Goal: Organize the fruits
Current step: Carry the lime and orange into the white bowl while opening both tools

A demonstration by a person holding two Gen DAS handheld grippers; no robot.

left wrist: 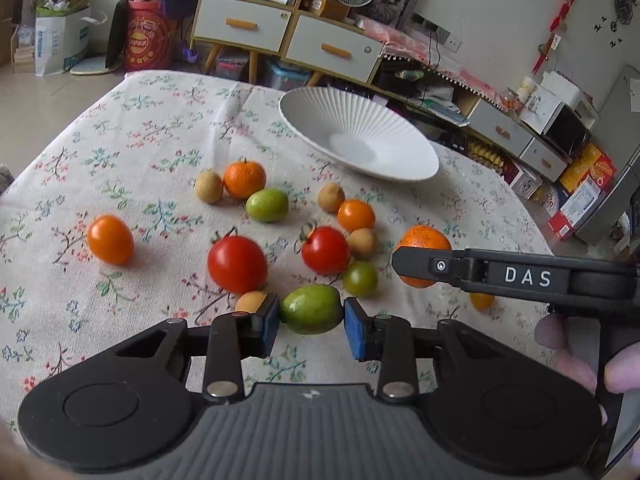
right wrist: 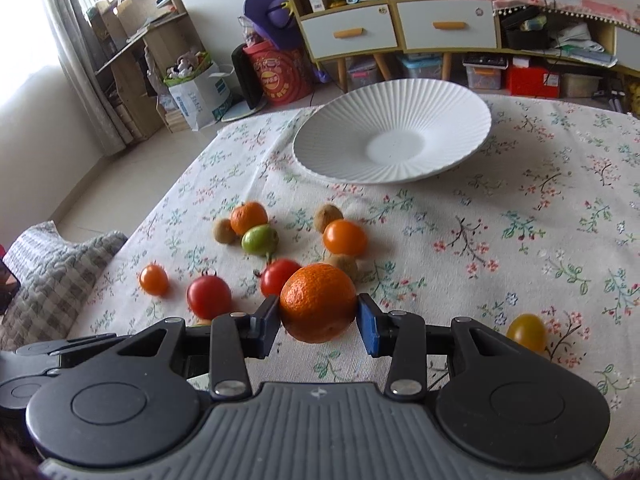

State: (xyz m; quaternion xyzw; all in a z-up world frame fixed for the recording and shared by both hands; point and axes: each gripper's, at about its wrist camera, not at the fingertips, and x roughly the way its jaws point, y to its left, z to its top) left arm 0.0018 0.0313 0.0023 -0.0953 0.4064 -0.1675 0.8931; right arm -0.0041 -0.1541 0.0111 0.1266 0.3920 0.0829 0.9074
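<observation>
The left gripper (left wrist: 311, 322) is clamped on a green fruit (left wrist: 310, 309), its blue pads (left wrist: 269, 320) pressing the fruit's two sides, near the front edge of the surface (left wrist: 140, 128), which wears a floral cloth. The right gripper (right wrist: 318, 322) is clamped on a mandarin (right wrist: 318, 302) in the same way, and in the left wrist view its black arm crosses in front of that mandarin from the right.

The rest of the fruit lies scattered on the cloth between the grippers and the white ribbed bowl (left wrist: 400, 160), which sits at the far side with nothing in it. Just beyond the held green fruit are two red tomatoes (left wrist: 237, 265), a darker green fruit (left wrist: 361, 278) and a small tan fruit (left wrist: 361, 243) (the last touching the right-hand red tomato). Farther off, a second mandarin (left wrist: 245, 179) sits between a tan fruit (left wrist: 209, 187) and a light green fruit (left wrist: 267, 205), touching both. To their right an orange tomato (left wrist: 356, 215) lies against another tan fruit (left wrist: 331, 197). A lone orange tomato (left wrist: 110, 239) rests well apart at the left, and a yellow tomato (right wrist: 526, 332) lies near the right gripper's right side.
</observation>
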